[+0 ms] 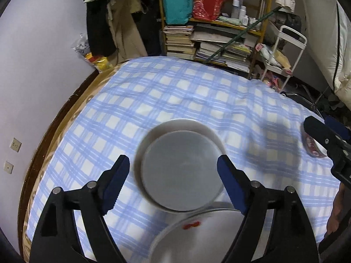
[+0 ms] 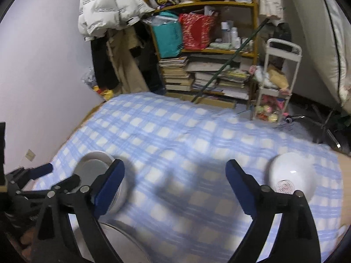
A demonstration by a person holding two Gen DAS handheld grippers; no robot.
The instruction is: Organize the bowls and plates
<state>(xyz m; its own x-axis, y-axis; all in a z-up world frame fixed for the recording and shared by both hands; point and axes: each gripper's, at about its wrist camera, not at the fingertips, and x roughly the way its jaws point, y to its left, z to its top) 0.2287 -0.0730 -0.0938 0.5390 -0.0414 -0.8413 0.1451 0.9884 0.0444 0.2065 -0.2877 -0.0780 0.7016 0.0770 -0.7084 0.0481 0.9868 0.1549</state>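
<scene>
Both tongs, left (image 1: 173, 176) and right (image 2: 175, 182), gape apart, empty. A grey bowl (image 1: 179, 171) sits between the left pair, seemingly untouched. An upturned white bowl (image 2: 291, 177) lies right of the right pair.

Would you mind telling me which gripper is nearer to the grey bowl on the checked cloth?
Left. The left gripper hangs open right over the grey bowl, its fingers either side of it. The right gripper, also open, is off to the bowl's right above bare cloth.

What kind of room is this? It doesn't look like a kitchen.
Most likely a lived-in bedroom or storage room, not a kitchen. The bowls sit on a blue checked cloth over what may be a bed, beside a wooden shelf crammed with books and bags, with a white puffer jacket hanging by the wall.
</scene>
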